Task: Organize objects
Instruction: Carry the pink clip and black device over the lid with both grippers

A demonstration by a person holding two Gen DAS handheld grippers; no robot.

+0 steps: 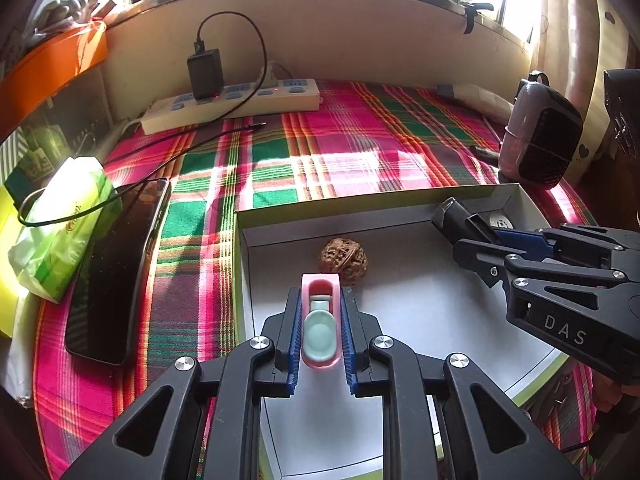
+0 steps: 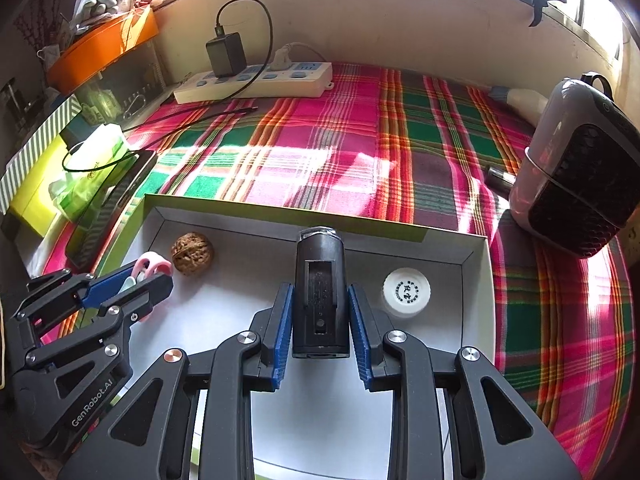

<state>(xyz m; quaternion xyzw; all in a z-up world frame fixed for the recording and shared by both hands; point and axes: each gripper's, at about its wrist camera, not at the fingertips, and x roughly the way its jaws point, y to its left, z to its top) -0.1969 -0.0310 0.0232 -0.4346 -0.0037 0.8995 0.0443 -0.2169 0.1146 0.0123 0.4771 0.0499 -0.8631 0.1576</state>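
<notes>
The left gripper [image 1: 320, 320] is clamping a small pink plastic clipper with a pale green lever [image 1: 321, 322] between its blue pads, holding it over the near left part of a shallow white cardboard box with green outer sides [image 1: 400, 216]. The right gripper [image 2: 320, 320] is gripping a black cylindrical device with a recessed slot [image 2: 319, 292] — its pads are pressing on both flanks, and the device is pointing toward the far wall of the box.

Inside the box, a brown wrinkled walnut [image 1: 344, 258] is lying near the far left corner, just beyond the clipper's tip. A white round bottle cap with printed characters [image 2: 406, 292] is sitting near the far right corner, just beside the right gripper.

The box is resting on a pink, green and red plaid cloth [image 2: 360, 140] covering the desk. To the left, a black smartphone [image 1: 120, 268] is lying beside a green tissue pack [image 1: 60, 228]. At the far side, a white power strip [image 1: 232, 104] is carrying a black charger block [image 1: 205, 73]. On the right, a grey and black rounded appliance [image 2: 576, 168] is standing on the cloth — well apart from the box contents.
</notes>
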